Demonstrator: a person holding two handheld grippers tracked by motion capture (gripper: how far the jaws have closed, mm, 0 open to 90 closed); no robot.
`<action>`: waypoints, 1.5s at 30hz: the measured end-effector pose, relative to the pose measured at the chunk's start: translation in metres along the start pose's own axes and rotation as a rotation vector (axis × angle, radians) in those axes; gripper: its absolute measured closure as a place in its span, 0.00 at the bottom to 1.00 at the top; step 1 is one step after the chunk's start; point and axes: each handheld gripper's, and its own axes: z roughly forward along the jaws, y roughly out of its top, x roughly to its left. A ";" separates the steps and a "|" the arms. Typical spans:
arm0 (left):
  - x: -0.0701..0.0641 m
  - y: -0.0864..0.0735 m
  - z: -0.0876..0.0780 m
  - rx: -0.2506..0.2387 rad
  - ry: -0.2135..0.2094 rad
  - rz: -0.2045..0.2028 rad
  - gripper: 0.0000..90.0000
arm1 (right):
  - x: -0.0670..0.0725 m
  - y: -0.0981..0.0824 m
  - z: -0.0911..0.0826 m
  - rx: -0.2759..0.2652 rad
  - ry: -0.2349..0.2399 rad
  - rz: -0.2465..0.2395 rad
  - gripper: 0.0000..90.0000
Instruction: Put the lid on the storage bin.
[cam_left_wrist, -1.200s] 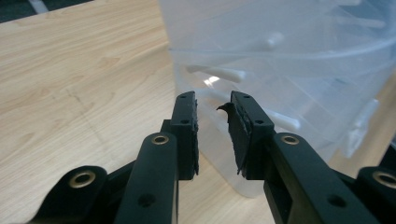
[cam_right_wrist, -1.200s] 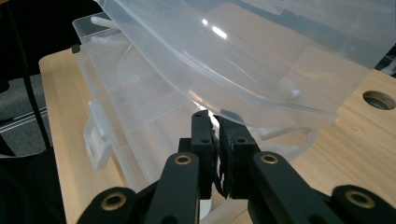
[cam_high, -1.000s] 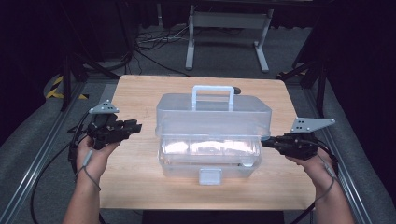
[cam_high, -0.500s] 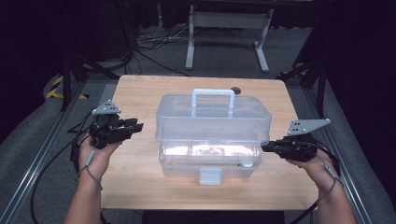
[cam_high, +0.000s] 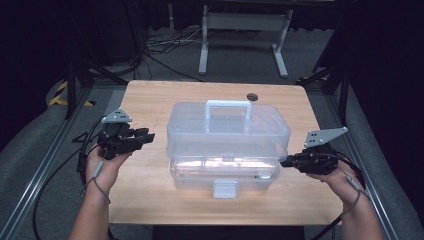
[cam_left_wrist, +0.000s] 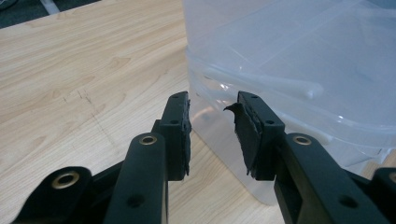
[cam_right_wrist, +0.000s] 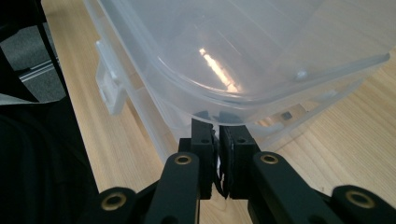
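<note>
Right gripper (cam_high: 286, 162) fingers clamped on the clear box (cam_high: 227, 142) lid edge, frame right; left gripper (cam_high: 148, 136) fingers apart, empty, frame left.

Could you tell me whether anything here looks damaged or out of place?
Yes: the pad lining on the left gripper is torn, its top corner peeling off the right-hand jaw. Also, the clear storage box has its lid lifted, sitting unlatched above the base.
</note>
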 end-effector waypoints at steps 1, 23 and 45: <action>0.000 0.000 0.000 0.000 0.000 0.000 0.73 | 0.000 0.000 0.000 0.000 0.000 0.000 0.95; 0.000 -0.001 0.003 0.013 -0.011 -0.003 0.73 | 0.000 -0.003 0.010 0.106 0.002 -0.019 0.98; 0.001 -0.001 0.006 0.028 -0.022 -0.009 0.73 | 0.000 -0.007 0.019 0.180 0.024 -0.030 0.97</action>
